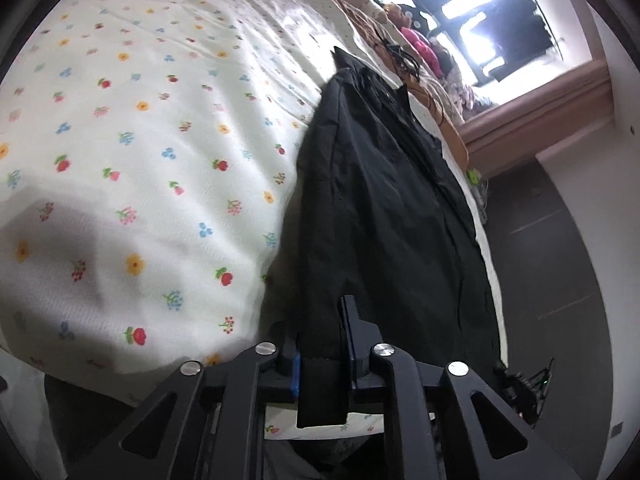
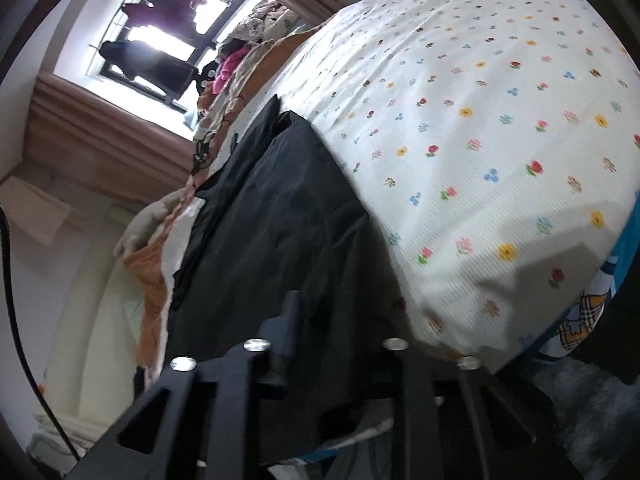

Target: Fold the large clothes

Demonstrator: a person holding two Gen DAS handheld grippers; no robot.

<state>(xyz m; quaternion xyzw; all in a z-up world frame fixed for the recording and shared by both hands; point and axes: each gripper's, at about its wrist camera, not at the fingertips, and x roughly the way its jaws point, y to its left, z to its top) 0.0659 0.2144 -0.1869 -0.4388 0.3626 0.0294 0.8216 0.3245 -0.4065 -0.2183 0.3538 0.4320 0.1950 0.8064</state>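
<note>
Black jacket (image 1: 380,200) lay along the bed (image 1: 140,140) edge. Left tongs (image 1: 320,344) & right tongs (image 2: 340,340) both clamped on its near hem. Soft, floppy, probably slippery; grip corners.

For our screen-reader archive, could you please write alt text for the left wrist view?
The left gripper is shut on the near edge of a black garment, which stretches away along a bed. A white floral sheet covers the bed, and a bright window lies beyond.

Hand-held gripper (image 1: 320,344): blk linkage arms, silver screws, blue pads.
</note>
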